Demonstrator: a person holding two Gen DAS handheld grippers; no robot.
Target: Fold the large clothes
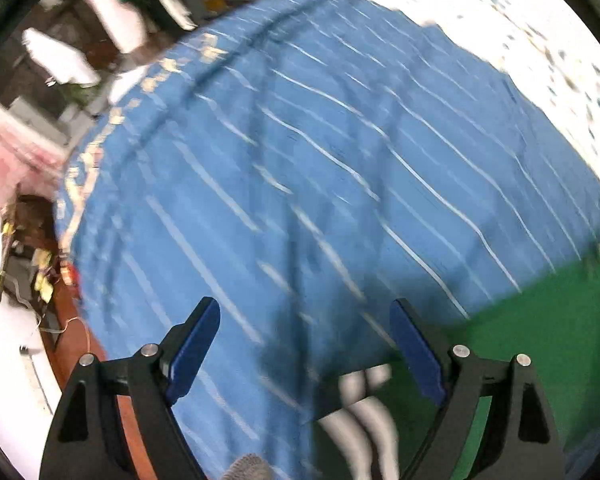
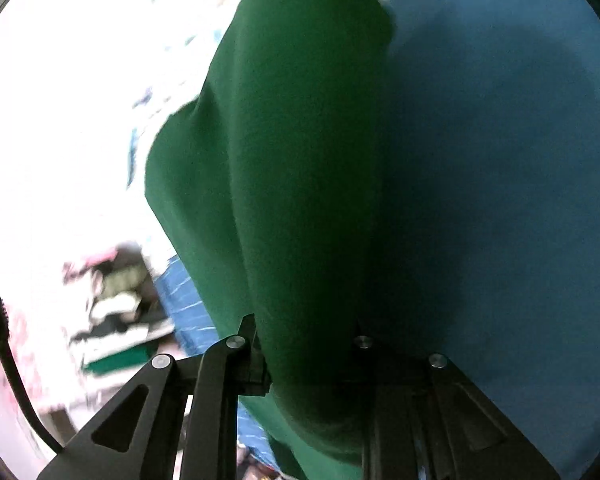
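Observation:
A green garment (image 2: 300,184) hangs bunched between the jaws of my right gripper (image 2: 308,344), which is shut on it; the fingertips are hidden by the cloth. A patch of the same green cloth (image 1: 540,332) lies at the lower right of the left wrist view. My left gripper (image 1: 304,344) is open and empty, hovering over a blue striped sheet (image 1: 300,168) that covers the surface. The left wrist view is blurred by motion.
A plain blue surface (image 2: 500,160) fills the right of the right wrist view. A white patterned cloth (image 1: 540,40) lies beyond the striped sheet. Cluttered shelves (image 2: 116,312) and a wooden edge (image 1: 72,344) are at the left.

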